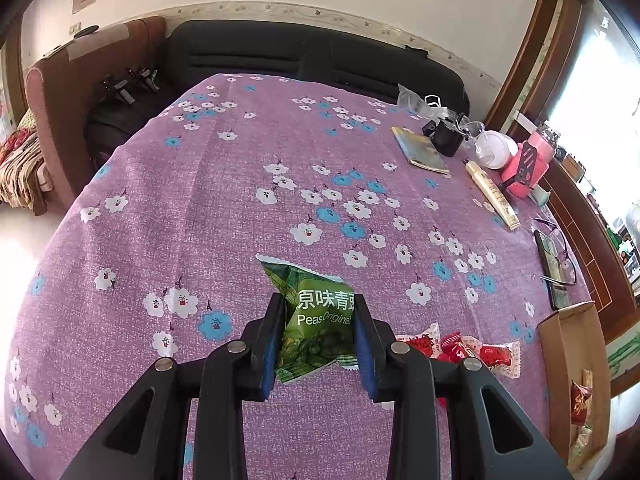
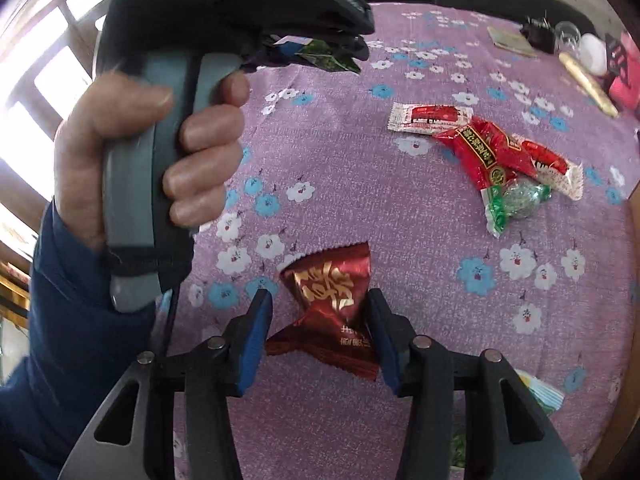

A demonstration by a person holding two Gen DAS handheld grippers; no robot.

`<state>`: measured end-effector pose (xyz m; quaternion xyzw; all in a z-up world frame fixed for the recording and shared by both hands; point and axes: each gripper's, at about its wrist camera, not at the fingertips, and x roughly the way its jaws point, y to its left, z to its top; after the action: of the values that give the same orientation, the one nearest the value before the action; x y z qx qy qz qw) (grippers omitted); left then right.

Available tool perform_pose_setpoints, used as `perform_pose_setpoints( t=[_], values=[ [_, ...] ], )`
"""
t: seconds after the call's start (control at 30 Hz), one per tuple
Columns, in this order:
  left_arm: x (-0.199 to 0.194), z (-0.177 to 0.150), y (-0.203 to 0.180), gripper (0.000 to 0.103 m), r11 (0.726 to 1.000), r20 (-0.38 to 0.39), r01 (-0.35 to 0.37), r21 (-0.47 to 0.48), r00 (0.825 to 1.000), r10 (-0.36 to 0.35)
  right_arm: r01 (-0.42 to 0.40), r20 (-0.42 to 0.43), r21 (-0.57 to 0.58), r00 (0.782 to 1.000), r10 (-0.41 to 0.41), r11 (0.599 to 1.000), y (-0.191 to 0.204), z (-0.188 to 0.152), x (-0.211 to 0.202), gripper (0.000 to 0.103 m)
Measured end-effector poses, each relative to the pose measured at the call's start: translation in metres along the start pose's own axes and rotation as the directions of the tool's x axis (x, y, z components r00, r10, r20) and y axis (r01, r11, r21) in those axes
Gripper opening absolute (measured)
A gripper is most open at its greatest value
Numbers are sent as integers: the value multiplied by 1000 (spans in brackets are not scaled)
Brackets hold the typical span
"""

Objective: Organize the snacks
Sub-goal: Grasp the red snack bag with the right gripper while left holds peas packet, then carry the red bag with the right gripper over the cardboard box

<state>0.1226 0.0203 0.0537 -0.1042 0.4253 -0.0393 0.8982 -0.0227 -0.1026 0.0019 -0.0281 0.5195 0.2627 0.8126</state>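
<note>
Item 1: left gripper (image 1: 316, 334), clenched on a green pea packet (image 1: 316, 320); the packet is pinched between both blue pads and held above the purple flowered tablecloth (image 1: 224, 184). The same gripper is seen from the right wrist view, gripped by a hand (image 2: 160, 152) in a blue sleeve (image 2: 68, 320).

Item 2: right gripper (image 2: 320, 340), with a dark red gold-printed packet (image 2: 328, 304) between its pads. The right pad touches the wrapper; contact at the left pad cannot be told, so the grasp is unconfirmed.

Item 3: loose snacks, lying ahead and right of the right gripper: a heap of red-and-white packets (image 2: 472, 136) with one green-wrapped sweet (image 2: 516, 200) touching them.

Item 4: cardboard box (image 1: 568, 344), open, far right of the left gripper at the table's edge. Contents: one dark red packet (image 1: 580, 402) and paler packets beneath it, not identifiable.
</note>
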Motion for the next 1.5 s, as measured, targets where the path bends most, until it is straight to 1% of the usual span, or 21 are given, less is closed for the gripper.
perform_pose_setpoints(
  t=[0.03,0.07,0.1,0.17,0.27,0.33,0.37,0.43,0.47,0.57,0.6,0.67,0.73,0.83,0.87,1.0,1.1,1.17,1.27,1.5],
  values=[
    [0,0,0,33,1000,0,-1,1,1000,1,8,5,1,1000,-8,1000,-1,-1,-1,40],
    [0,0,0,33,1000,-1,0,2,1000,0,11,10,4,1000,-11,1000,-2,0,-3,28],
    [0,0,0,33,1000,-2,1,2,1000,-1,10,17,11,1000,-10,1000,-4,1,-5,28],
    [1,0,0,33,1000,-3,0,1,1000,0,18,61,41,998,-20,999,-13,6,-14,28],
    [3,0,-1,34,1000,-8,-1,3,1000,1,22,124,113,992,-36,993,-32,19,-27,28],
    [4,-1,-2,34,1000,-10,1,6,1000,-1,64,188,146,978,-91,987,-39,31,-34,28],
    [4,-2,-4,34,1000,-10,4,11,1000,-4,95,224,163,966,-130,982,-44,36,-39,28],
    [3,-4,-7,34,1000,-8,9,22,1000,-9,131,278,197,943,-183,972,-55,42,-45,28],
    [3,-5,-9,34,1000,-6,13,28,1000,-13,148,298,219,931,-211,964,-63,45,-48,28],
    [2,-8,-17,33,998,-5,29,51,1000,-29,171,344,269,902,-260,948,-83,45,-49,28],
    [1,-9,-20,33,998,-7,41,56,999,-41,180,349,283,896,-276,942,-88,43,-47,28],
    [1,-12,-26,33,995,-14,68,67,998,-68,179,357,302,889,-285,936,-97,42,-43,27],
    [0,-17,-34,33,991,-26,100,86,995,-98,190,371,310,878,-302,932,-101,39,-47,27],
    [-3,-26,-53,33,981,-29,125,147,992,-122,186,402,329,860,-315,926,-106,34,-56,27],
    [-5,-30,-61,33,976,-24,131,176,991,-129,178,407,336,858,-313,925,-107,33,-58,27],
    [-11,-43,-82,33,955,-17,151,254,988,-152,150,408,350,864,-294,925,-113,31,-60,27],
    [-13,-48,-91,33,944,-17,164,287,986,-167,105,400,368,879,-259,924,-119,29,-60,27],
    [-14,-50,-94,33,940,-17,169,297,985,-172,78,389,383,890,-238,920,-124,28,-58,27],
    [-13,-50,-94,33,939,-22,176,295,984,-177,57,378,395,900,-218,917,-127,27,-56,27],
    [-16,-51,-95,33,941,2,159,297,986,-167,61,380,395,898,-223,917,-126,27,-57,27]
  ],
)
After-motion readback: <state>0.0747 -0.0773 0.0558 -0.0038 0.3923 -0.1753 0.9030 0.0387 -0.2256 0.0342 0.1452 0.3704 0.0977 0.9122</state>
